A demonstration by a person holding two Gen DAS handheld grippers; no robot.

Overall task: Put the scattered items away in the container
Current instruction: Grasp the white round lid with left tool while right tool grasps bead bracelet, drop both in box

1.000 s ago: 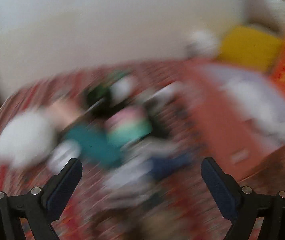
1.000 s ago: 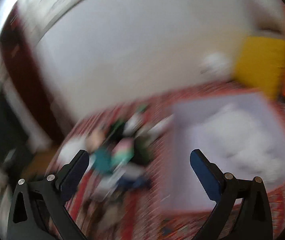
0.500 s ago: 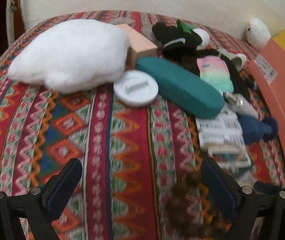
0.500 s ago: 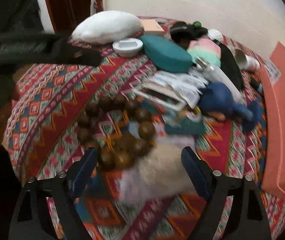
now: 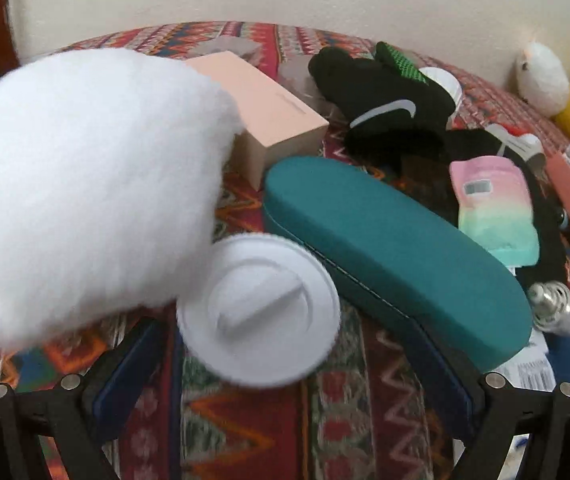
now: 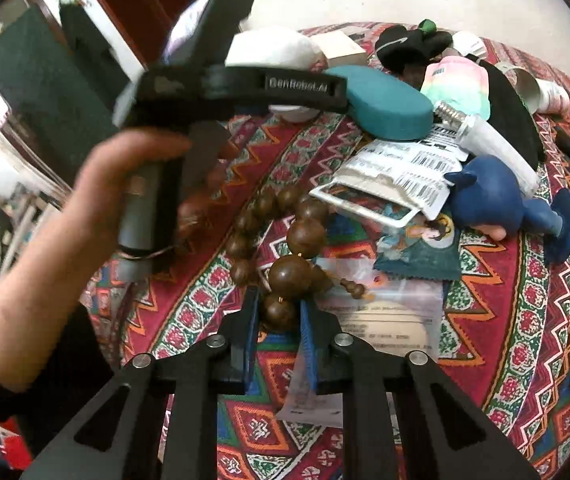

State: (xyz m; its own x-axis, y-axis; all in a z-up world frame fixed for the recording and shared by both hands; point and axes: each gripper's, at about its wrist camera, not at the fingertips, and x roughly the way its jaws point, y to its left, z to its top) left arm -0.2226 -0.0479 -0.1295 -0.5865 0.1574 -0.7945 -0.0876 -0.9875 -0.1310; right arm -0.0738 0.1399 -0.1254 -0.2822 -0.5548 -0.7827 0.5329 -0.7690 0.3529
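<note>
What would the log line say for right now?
left tool: open, around white lid | right tool: shut on wooden beads | container: beads not in yet

Each black plastic tool (image 6: 279, 312) has blue-padded fingers (image 6: 251, 332) and silver screws. The left tool (image 5: 281, 364) bears white lettering; a dark sleeve (image 6: 25, 376) shows.

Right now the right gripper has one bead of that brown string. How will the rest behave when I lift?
Probably floppy: the bead string lies in a loose loop on the cloth, so it should dangle and swing. The right gripper pinches one round bead, which might slip. The large beads look heavy.
</note>
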